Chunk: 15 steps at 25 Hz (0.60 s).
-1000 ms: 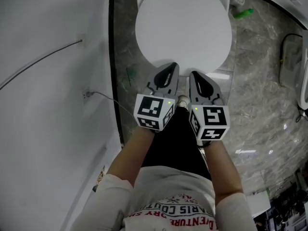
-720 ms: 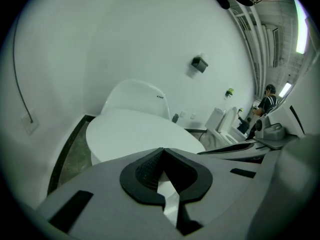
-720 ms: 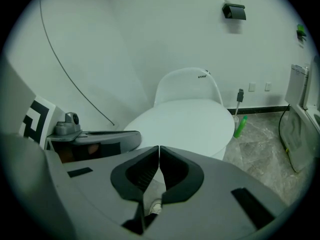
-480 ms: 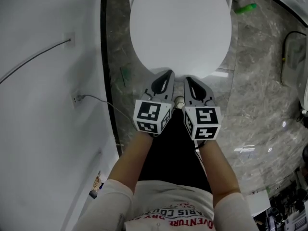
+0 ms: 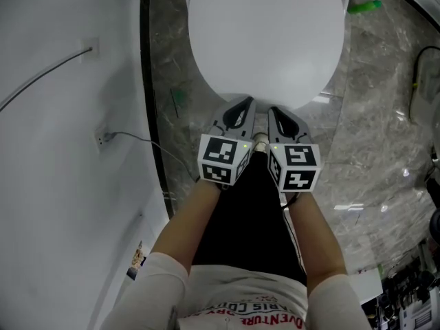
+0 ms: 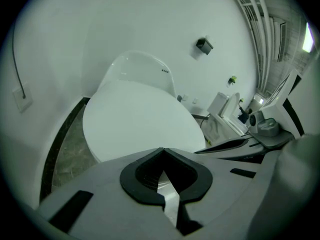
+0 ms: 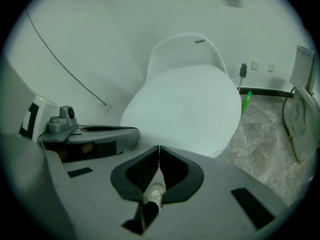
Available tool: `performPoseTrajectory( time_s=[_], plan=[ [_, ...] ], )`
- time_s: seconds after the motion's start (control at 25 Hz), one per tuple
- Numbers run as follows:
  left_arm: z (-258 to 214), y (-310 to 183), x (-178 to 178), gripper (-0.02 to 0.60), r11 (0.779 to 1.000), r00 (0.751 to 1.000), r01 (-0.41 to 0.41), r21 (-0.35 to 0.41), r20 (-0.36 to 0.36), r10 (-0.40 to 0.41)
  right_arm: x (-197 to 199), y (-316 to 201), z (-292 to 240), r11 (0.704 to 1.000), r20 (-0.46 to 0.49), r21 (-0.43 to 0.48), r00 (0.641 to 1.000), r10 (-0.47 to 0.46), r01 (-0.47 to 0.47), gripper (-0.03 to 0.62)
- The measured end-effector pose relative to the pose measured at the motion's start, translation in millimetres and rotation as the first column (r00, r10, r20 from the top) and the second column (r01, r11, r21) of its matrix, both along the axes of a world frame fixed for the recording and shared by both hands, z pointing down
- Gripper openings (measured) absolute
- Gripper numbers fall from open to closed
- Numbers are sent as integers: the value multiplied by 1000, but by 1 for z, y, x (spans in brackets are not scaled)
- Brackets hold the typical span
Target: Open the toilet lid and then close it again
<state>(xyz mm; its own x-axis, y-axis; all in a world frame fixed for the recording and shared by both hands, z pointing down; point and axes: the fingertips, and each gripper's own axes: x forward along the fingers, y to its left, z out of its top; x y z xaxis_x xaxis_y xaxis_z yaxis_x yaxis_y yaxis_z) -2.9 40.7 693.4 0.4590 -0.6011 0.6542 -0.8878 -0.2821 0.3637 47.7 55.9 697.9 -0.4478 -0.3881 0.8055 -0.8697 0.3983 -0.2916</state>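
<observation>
Marble floor [image 5: 375, 126]; both tools [image 5: 242, 106] [image 5: 278, 114] closed, empty

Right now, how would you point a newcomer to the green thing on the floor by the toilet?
Find the white toilet, lid down, at the top middle of the head view. On the grey marble floor to its right, close to the wall, sits a small green object. It is the only bright green thing on that side.

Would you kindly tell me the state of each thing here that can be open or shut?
toilet lid: down, fully closed.
left gripper: jaws together, nothing between them.
right gripper: jaws together, nothing between them.
</observation>
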Motion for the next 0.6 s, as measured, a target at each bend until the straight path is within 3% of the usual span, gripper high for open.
performPoseTrajectory(
  time_s=[0.32, 0.6],
  plan=[
    [29, 3, -2, 6, 998, 998, -55, -25, 4, 55, -3, 1, 31, 999, -8, -39, 1000, -12, 12, 14],
    [10, -2, -1, 6, 995, 996, -91, -48, 14, 92, 0, -2, 20, 996, 7, -90, 1000, 4, -4, 14]
  ],
)
